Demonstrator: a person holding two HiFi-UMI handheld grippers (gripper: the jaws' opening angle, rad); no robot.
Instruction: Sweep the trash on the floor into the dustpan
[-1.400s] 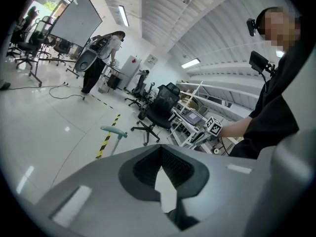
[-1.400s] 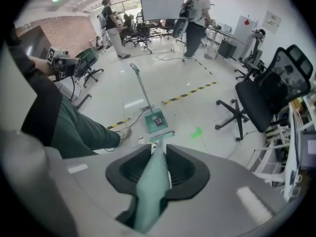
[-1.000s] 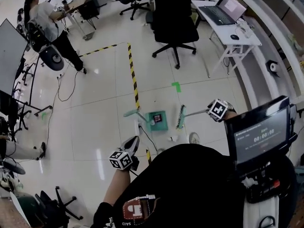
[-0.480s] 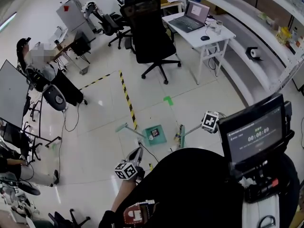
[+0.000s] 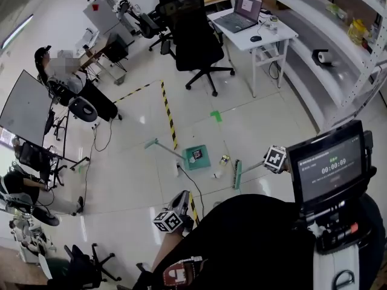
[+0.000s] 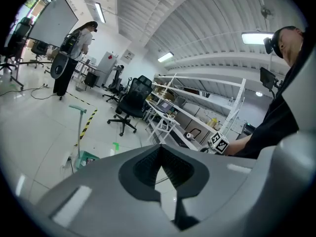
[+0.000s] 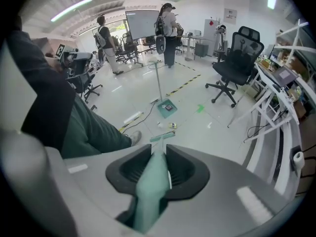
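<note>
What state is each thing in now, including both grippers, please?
Left gripper: shut, holding nothing.
Right gripper: shut on the broom handle.
Broom: head low, beside the trash.
Dustpan: on the floor, handle upright.
Trash: on the floor, outside the dustpan.
Laptop: open.

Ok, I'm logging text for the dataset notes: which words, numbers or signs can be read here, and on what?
"00:00:09": on the screen by the person's right side.
Small line above those digits: too small to read.
Dark square in the dustpan: any print is too small to read.
On the laptop: blurred.
On the broom: no print to be seen.
</note>
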